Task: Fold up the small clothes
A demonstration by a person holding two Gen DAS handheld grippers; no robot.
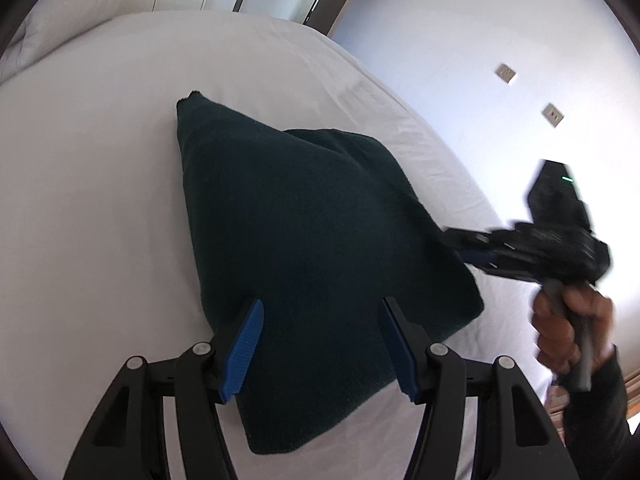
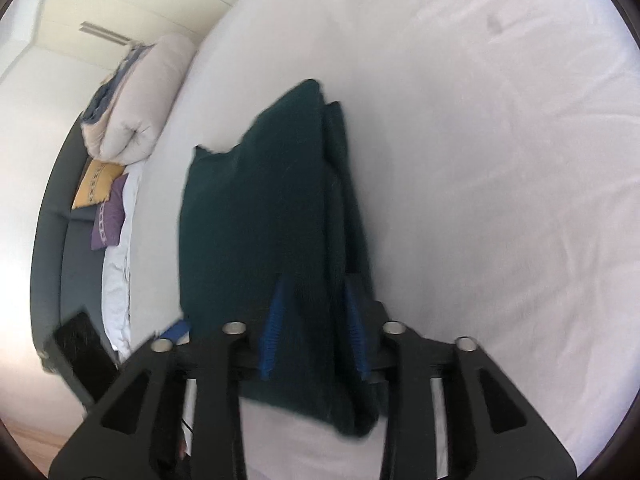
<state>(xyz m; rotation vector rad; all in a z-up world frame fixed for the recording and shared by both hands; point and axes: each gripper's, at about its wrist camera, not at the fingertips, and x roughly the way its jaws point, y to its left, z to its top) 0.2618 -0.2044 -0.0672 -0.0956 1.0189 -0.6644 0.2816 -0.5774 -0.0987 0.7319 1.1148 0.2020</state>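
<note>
Left wrist view: the left tool (image 1: pixel 322 344) hangs with its two blue-padded fingers (image 1: pixel 244 350) spread wide apart, holding nothing, just over the near part of a dark green cloth (image 1: pixel 312 248). The cloth is folded into a thick, roughly four-cornered pad and lies on the white bed sheet (image 1: pixel 88 208), one corner pointing away toward the far side of the bed. At the cloth's right edge the right tool (image 1: pixel 476 254) reaches in from the side, gripped by a person's hand (image 1: pixel 568 332); it is blurred, its tips meet the cloth's edge, and from here I cannot tell how its fingers stand. Two small wall plates (image 1: pixel 506 73) sit on the pale wall beyond.

Right wrist view: the right tool (image 2: pixel 316 332) has its blue fingers (image 2: pixel 274 332) partly closed with the layered edge of the dark green cloth (image 2: pixel 256 232) between them, gripping it; the picture is blurred. The cloth stretches away over the white sheet (image 2: pixel 500 168). At the left, a rolled pale duvet (image 2: pixel 140 108), a yellow cushion (image 2: pixel 96 188) and a purple cushion (image 2: pixel 108 220) lie by the dark headboard (image 2: pixel 52 248)
</note>
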